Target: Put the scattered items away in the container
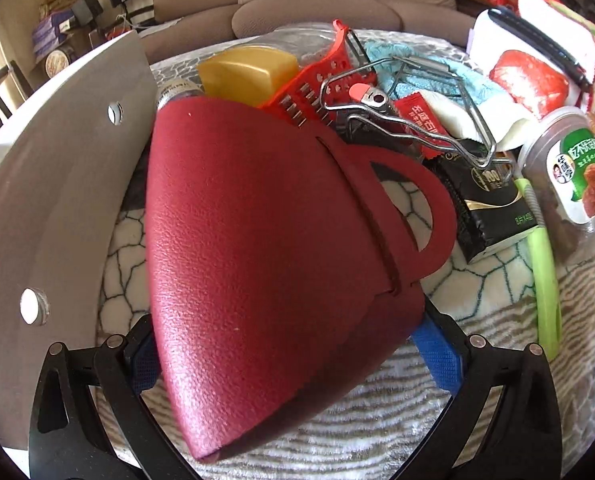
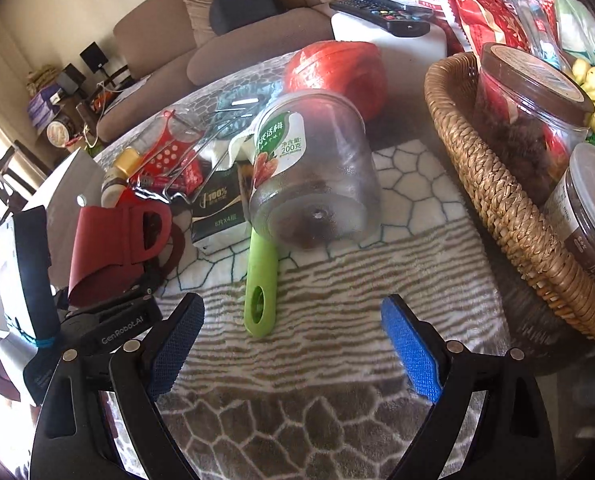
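Left claw [image 1: 297, 360] clamped on the red cup-shaped holder [image 1: 265, 264], just beside the pile around the clear jar [image 2: 313, 176]. Right claw [image 2: 293, 344] apart, empty, near the jar, green handle [image 2: 261, 280] between. Best carried level toward the wicker basket [image 2: 497, 200], keeping clear of the jar.

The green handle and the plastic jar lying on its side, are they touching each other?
Cannot tell. In the right wrist view the green handle runs under the jar and vanishes behind it; the left wrist view shows them side by side without a plain gap.
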### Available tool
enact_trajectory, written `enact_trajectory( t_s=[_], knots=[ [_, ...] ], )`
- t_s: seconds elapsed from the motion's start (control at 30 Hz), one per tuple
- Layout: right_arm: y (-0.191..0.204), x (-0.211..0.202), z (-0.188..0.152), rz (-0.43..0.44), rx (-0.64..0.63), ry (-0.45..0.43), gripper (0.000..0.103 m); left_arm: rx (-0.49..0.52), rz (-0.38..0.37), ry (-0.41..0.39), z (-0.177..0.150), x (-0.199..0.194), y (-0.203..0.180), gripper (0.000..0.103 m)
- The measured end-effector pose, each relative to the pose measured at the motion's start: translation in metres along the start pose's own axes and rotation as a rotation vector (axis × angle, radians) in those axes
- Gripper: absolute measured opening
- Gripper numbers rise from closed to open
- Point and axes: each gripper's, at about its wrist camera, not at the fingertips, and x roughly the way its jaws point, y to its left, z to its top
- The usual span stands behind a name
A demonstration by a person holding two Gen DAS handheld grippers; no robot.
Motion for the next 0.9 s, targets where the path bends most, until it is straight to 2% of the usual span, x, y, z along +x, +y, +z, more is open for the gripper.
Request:
enact_trajectory(
  t_s=[0.2, 0.3, 0.4, 0.47, 0.5, 0.63, 0.73, 0.83, 0.9],
  knots=[
    [0.006, 0.003, -0.002, -0.007, -0.029, 0.007, 0.093, -0.047, -0.055, -0.054, 0.002, -0.009, 0.015, 0.099],
    [0.009, 0.003, -0.002, -0.014, -0.044, 0.006, 0.093, -0.037, -0.072, -0.072, 0.002, -0.023, 0.02, 0.097],
    [0.01, 0.004, -0.003, -0.011, -0.044, 0.006, 0.093, -0.016, -0.096, -0.087, -0.003, -0.042, 0.023, 0.089],
    [0.009, 0.005, -0.004, -0.005, -0.036, 0.014, 0.093, 0.008, -0.114, -0.087, -0.009, -0.055, 0.026, 0.075],
    [0.008, 0.005, -0.004, 0.001, -0.029, 0.018, 0.093, 0.027, -0.114, -0.084, -0.011, -0.059, 0.026, 0.073],
    [0.002, 0.002, -0.008, 0.031, 0.001, 0.023, 0.093, 0.078, -0.116, -0.054, -0.034, -0.073, 0.032, 0.072],
    [0.009, -0.002, -0.013, 0.106, 0.002, 0.038, 0.093, 0.08, -0.123, -0.033, -0.057, -0.082, 0.044, 0.072],
    [0.022, 0.0, -0.02, 0.249, 0.025, 0.077, 0.093, 0.07, -0.128, -0.015, -0.073, -0.086, 0.054, 0.072],
    [0.033, 0.005, -0.023, 0.31, 0.038, 0.103, 0.093, 0.082, -0.1, -0.025, -0.082, -0.091, 0.058, 0.074]
  ],
)
